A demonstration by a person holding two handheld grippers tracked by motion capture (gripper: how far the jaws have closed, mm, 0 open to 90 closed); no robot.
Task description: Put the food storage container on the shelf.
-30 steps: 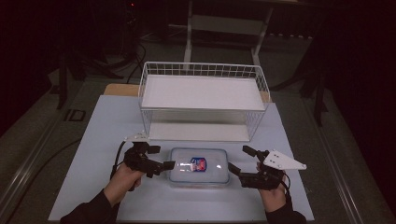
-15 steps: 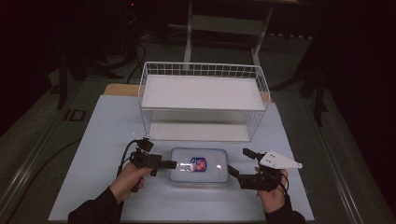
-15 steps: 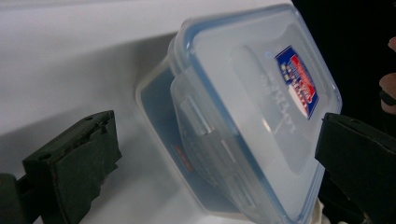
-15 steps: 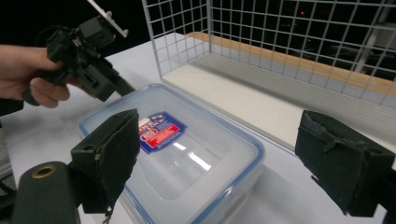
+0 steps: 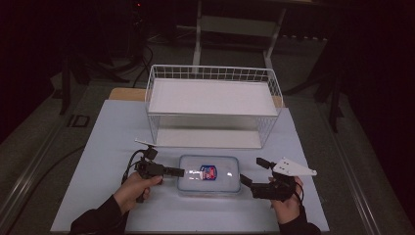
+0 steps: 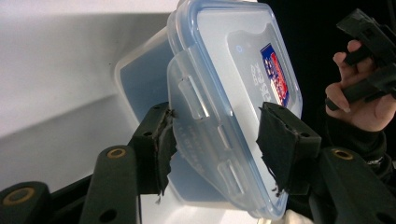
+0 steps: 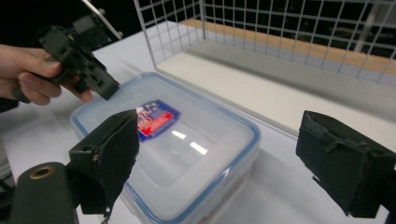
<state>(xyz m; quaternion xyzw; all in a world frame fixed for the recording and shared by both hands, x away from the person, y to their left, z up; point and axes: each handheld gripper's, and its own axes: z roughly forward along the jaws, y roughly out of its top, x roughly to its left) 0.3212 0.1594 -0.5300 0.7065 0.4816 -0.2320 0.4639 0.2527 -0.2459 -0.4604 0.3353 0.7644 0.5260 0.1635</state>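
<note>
Centrally, toward the far end of the pale blue table mat point(image 5: 98, 147), stands the white wire basket point(image 5: 213, 105) with its flat white shelf. Just in front of the basket lies the clear, blue-rimmed plastic food container point(image 5: 209, 174). Left of the container, the left gripper point(image 5: 178, 172) has just been closing, its jaws now pinching the lid's side latch. Right of it, the right gripper point(image 5: 246, 182) hovers with jaws spread wide.

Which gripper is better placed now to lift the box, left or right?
Left, probably. The left gripper already has its jaws around the edge of the box, having just been closing, while the right gripper stands open beside it.
</note>
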